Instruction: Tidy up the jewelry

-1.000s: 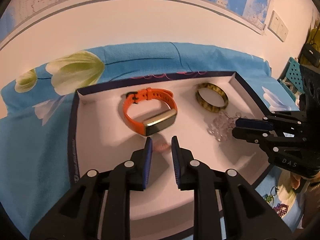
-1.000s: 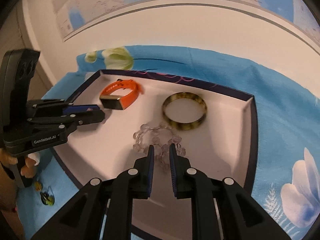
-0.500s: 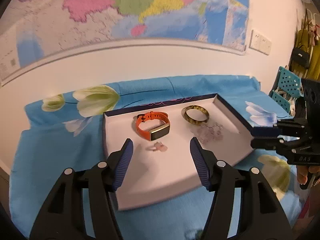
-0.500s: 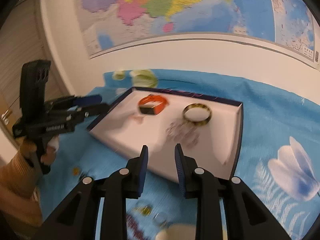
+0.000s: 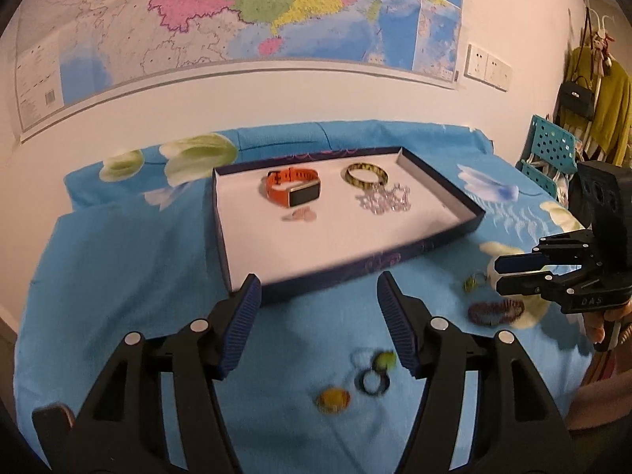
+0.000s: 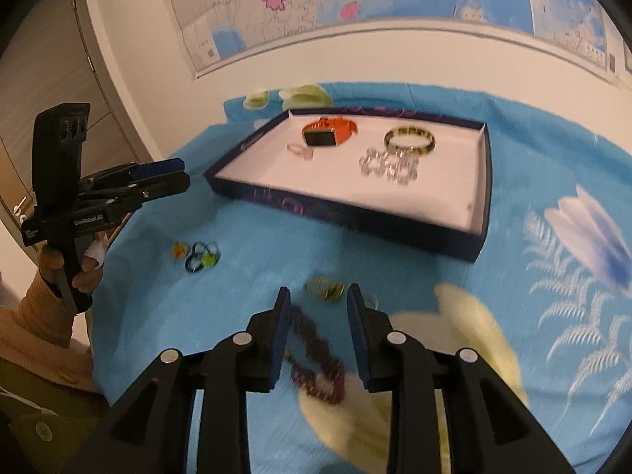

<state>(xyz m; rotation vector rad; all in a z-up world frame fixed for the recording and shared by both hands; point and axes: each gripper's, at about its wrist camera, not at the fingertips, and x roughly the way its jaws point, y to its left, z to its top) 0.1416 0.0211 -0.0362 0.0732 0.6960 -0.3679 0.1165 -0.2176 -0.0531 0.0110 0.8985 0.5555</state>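
Observation:
A dark-rimmed white tray point(image 5: 343, 272) point(image 6: 347, 217) on the blue cloth holds an orange watch point(image 5: 292, 191) point(image 6: 328, 132), a mottled bangle point(image 5: 366, 173) point(image 6: 410, 140), a clear bead bracelet point(image 5: 383, 199) point(image 6: 389, 166) and a small pink piece point(image 5: 298, 215) point(image 6: 300, 151). My left gripper point(image 5: 318, 324) is open and empty in front of the tray. My right gripper point(image 6: 318, 335) is open over a dark red bead bracelet point(image 6: 316, 359) point(image 5: 493, 312) lying on the cloth.
Loose on the cloth are dark rings with a green bead point(image 5: 373, 371) point(image 6: 203, 256), an orange piece point(image 5: 333, 399) point(image 6: 178, 251) and a gold-green item point(image 6: 326, 288) point(image 5: 472, 282). A wall with a map stands behind. A blue stool point(image 5: 547, 158) stands at the right.
Both grippers have pulled back out of the tray toward me and opened wider. The pink piece now lies in the tray by the watch. The right gripper now hovers over the red bracelet.

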